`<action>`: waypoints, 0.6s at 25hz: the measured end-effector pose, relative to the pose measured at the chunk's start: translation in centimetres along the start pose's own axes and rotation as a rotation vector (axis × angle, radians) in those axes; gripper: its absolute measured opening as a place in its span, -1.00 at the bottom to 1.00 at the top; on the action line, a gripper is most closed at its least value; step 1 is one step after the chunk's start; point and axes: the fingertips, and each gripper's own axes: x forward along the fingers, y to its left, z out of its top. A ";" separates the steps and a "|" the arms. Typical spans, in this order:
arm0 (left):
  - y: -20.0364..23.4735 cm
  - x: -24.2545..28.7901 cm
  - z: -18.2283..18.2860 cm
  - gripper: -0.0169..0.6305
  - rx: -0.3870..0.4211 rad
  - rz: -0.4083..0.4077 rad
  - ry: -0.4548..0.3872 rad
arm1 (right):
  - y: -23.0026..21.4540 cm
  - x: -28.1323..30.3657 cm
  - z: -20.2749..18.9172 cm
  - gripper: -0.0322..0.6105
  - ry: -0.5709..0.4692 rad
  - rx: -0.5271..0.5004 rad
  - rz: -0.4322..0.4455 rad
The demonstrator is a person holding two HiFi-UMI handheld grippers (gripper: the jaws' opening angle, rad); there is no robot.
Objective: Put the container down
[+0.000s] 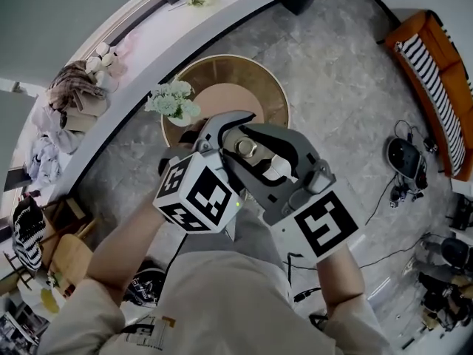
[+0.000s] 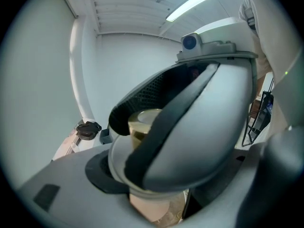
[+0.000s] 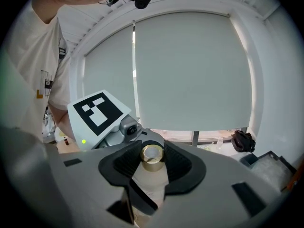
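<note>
Two grippers met on small pale container with gold screw cap [image 1: 246, 148], held in air above round wooden table [image 1: 275, 87]. Right gripper [image 3: 153, 159] clamped across cap. Left gripper [image 1: 230, 133]: near pad lay on body, far jaw masked, so I couldn't confirm pinch. I judged container light, rigid, smooth, likely slippery; best held at cap and shoulder

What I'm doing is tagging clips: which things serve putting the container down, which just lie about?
Job: pale container with a gold cap; left gripper; right gripper; round wooden table with a pink centre, probably the landing spot.
Lying about: white flowers on that table; orange sofa; black device with cables.
</note>
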 end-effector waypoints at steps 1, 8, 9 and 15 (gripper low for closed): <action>0.1 0.6 -0.4 0.13 -0.002 -0.005 0.002 | -0.4 0.2 -0.6 -0.45 -0.001 0.011 -0.002; 1.0 4.2 -4.3 0.13 -0.015 -0.014 0.011 | -2.3 2.4 -5.4 -0.45 0.019 0.036 0.003; 1.2 4.7 -4.8 0.13 -0.019 -0.017 0.011 | -2.6 2.7 -6.1 -0.45 0.024 0.040 0.004; 1.8 8.0 -8.8 0.13 0.003 -0.024 0.025 | -4.0 4.8 -10.9 -0.45 0.060 0.056 -0.003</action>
